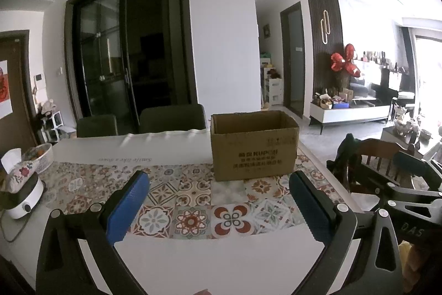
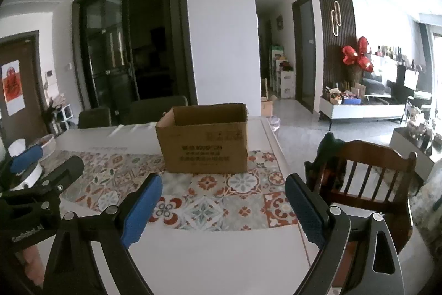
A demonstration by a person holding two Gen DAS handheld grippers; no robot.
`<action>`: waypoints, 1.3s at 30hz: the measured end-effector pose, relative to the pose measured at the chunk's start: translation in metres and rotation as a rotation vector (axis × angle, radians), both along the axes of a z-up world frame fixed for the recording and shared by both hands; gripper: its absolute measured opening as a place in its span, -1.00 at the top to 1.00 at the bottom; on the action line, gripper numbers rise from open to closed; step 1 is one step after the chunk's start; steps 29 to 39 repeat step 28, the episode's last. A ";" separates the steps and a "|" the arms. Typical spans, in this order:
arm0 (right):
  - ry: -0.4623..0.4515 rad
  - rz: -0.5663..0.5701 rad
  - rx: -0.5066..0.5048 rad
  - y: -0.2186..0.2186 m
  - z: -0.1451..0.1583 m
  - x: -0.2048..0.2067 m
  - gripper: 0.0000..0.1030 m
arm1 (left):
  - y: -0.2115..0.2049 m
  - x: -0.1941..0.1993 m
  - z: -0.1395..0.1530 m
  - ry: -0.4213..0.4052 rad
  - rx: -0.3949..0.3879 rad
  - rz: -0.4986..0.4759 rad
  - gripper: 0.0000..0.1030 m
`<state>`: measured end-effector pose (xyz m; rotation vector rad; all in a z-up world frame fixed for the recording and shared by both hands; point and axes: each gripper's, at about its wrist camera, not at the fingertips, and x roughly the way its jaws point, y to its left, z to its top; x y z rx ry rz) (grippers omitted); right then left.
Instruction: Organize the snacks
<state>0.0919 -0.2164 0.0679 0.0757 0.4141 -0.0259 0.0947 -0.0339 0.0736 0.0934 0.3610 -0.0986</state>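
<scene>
An open brown cardboard box (image 1: 252,145) stands on the patterned tile mat (image 1: 190,195) of the white table; it also shows in the right wrist view (image 2: 205,141). Its inside is hidden. No snacks are in view. My left gripper (image 1: 218,208) is open and empty, above the near table edge, short of the box. My right gripper (image 2: 222,209) is open and empty, also short of the box, with the box ahead to the left. The left gripper's body shows at the left of the right wrist view (image 2: 41,184).
A white appliance (image 1: 22,201) with a floral tissue pouch (image 1: 19,173) and a white basket (image 1: 41,156) sit at the table's left. Two dark chairs (image 1: 171,118) stand behind the table. A wooden chair (image 2: 367,181) stands to the right.
</scene>
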 end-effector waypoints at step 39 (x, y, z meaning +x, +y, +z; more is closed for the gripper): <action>0.015 0.026 0.007 0.008 -0.014 -0.014 -0.77 | 0.011 -0.017 -0.009 0.004 0.004 0.011 -1.00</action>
